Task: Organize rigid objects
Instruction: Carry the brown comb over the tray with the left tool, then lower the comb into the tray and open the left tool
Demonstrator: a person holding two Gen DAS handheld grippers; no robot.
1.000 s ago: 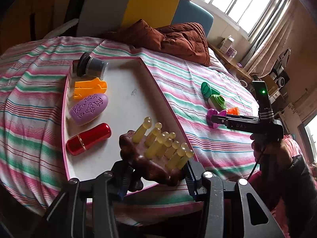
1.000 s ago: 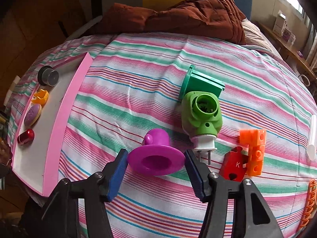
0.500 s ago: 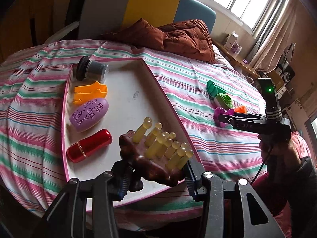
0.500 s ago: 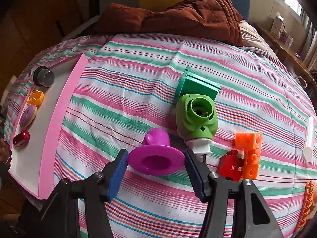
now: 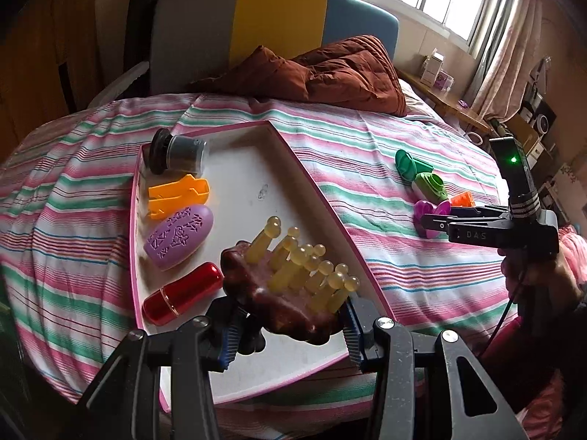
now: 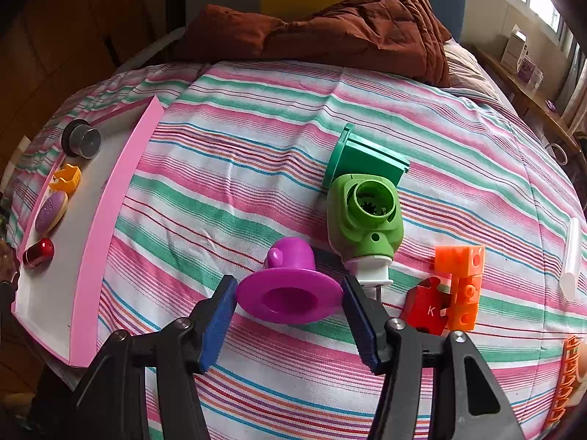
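Observation:
My left gripper (image 5: pixel 291 324) is shut on a brown massager with yellow pegs (image 5: pixel 290 282), held over the near end of the pink-rimmed white tray (image 5: pixel 315 198). The tray holds a grey jar (image 5: pixel 181 150), an orange piece (image 5: pixel 178 194), a purple oval (image 5: pixel 179 236) and a red capsule (image 5: pixel 181 293). My right gripper (image 6: pixel 290 306) has its pads against the brim of a magenta funnel-shaped toy (image 6: pixel 290 291), lifted off the striped bed; it also shows in the left wrist view (image 5: pixel 427 216).
On the bedspread lie a green plug-in device (image 6: pixel 365 216), a teal piece (image 6: pixel 363 159), a red puzzle piece (image 6: pixel 425 310), orange blocks (image 6: pixel 462 286) and a white tube (image 6: pixel 570 256). A brown quilt (image 6: pixel 330 33) is at the headboard. The tray's pink wall (image 6: pixel 110 209) stands at my left.
The right gripper has lifted slightly with the magenta toy in it. The left gripper has shifted a little over the tray with the massager.

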